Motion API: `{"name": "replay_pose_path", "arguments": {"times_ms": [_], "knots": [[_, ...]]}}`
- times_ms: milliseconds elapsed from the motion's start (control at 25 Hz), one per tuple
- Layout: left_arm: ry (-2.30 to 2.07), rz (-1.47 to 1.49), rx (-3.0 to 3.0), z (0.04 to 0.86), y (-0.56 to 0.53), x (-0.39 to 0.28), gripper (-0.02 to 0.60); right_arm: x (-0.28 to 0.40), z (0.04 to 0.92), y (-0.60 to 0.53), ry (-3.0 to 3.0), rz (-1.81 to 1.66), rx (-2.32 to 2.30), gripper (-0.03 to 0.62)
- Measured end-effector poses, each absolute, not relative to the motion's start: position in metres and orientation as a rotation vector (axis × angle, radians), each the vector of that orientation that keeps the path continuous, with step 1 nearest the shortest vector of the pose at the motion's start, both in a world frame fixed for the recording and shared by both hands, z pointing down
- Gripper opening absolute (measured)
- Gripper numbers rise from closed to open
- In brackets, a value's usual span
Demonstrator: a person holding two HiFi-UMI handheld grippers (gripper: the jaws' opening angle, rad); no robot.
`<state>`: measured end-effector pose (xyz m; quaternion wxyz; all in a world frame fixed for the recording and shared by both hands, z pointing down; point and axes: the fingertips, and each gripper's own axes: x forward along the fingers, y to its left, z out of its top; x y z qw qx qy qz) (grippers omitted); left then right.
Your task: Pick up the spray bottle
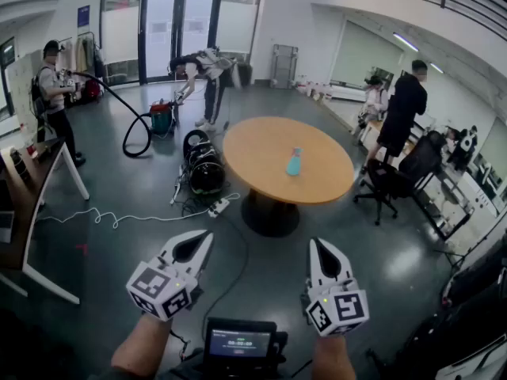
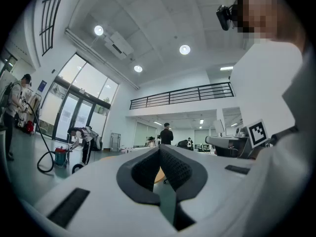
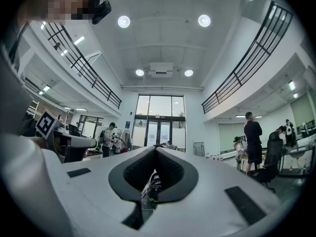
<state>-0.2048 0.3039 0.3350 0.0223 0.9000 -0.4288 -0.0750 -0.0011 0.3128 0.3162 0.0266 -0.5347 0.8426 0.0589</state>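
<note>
A small teal spray bottle stands upright on the round wooden table in the middle of the room, far ahead of both grippers. My left gripper is low at the front left, jaws shut with nothing between them. My right gripper is beside it at the front right, also shut and empty. In the left gripper view the closed jaws show a sliver of the table edge behind them. In the right gripper view the closed jaws hide the bottle.
A black helmet-like bundle and a white power strip with cables lie on the floor left of the table. A person vacuums behind it. A desk stands at the left, an office chair and people at the right.
</note>
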Motion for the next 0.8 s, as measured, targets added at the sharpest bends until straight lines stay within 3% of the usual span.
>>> {"name": "replay_pose_path", "arguments": {"times_ms": [800], "knots": [[-1.286, -0.229, 2.801, 0.334, 0.305, -0.206, 0.0, -0.014, 0.31, 0.315, 2.583, 0.177, -1.644, 0.006]]}}
